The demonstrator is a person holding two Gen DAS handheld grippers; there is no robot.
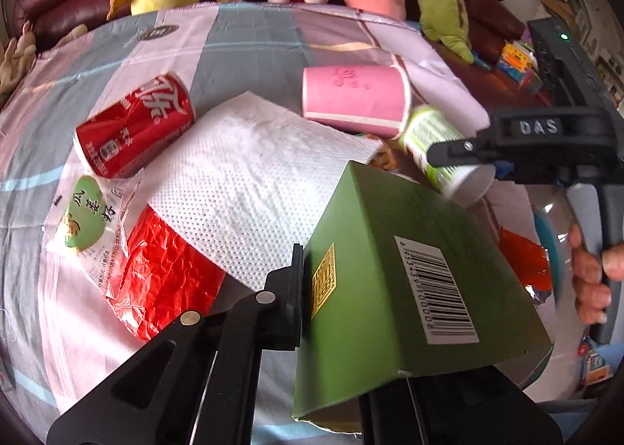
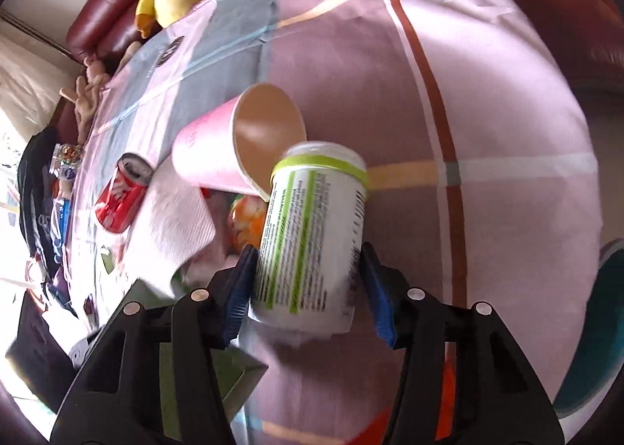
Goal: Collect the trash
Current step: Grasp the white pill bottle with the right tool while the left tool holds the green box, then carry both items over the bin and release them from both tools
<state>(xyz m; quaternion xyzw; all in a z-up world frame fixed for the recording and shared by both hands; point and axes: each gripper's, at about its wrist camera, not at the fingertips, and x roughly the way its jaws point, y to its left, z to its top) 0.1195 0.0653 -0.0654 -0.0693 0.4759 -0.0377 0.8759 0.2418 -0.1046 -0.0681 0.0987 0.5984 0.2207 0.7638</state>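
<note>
Here, lower centre of the right wrist view, the right gripper (image 2: 308, 281) has its jaws around the green-and-white cup (image 2: 312, 234); contact unclear. Light, thin-walled, crushable: grip mid-body. The left gripper (image 1: 351, 312), jaws narrow, pinches the stiff green carton (image 1: 390, 269).

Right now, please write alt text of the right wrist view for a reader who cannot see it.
The right gripper closes on a white and green bottle above a pink striped cloth. Behind the bottle lies a tipped pink paper cup, with a white paper towel and a red cola can to the left.
</note>
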